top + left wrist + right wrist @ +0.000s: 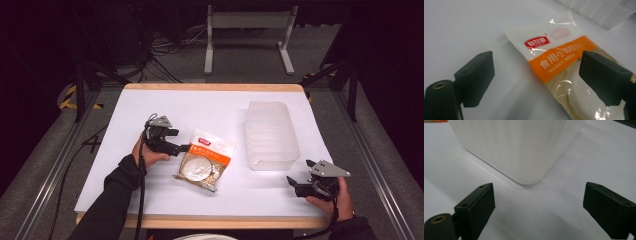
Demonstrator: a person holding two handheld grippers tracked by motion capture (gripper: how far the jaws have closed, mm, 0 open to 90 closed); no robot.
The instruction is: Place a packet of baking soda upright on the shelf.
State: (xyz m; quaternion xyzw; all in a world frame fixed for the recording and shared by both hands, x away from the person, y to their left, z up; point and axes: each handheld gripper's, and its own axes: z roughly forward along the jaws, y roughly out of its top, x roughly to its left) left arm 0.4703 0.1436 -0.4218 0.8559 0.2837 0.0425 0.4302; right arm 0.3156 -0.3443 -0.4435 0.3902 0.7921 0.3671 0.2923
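your left gripper (181, 148) stands at the left edge of the snack packet (206, 159), jaws spread wide and gripping nothing. in the left gripper view the packet (564, 62) lies flat on the white table (150, 107), one jaw over its orange band, the other over bare table beside it. the packet sits mid-table, just left of the translucent plastic bin (270, 134) and apart from it. your right gripper (296, 184) rests near the table's front right corner, jaws likewise released, facing the bin's near corner (524, 157).

risks, as judged: the film is thin and glossy, so a shallow pinch may slip off or catch only the seal. closing with one jaw on bare table may shove the packet sideways instead of seizing it. the light bin may slide if you knock it.
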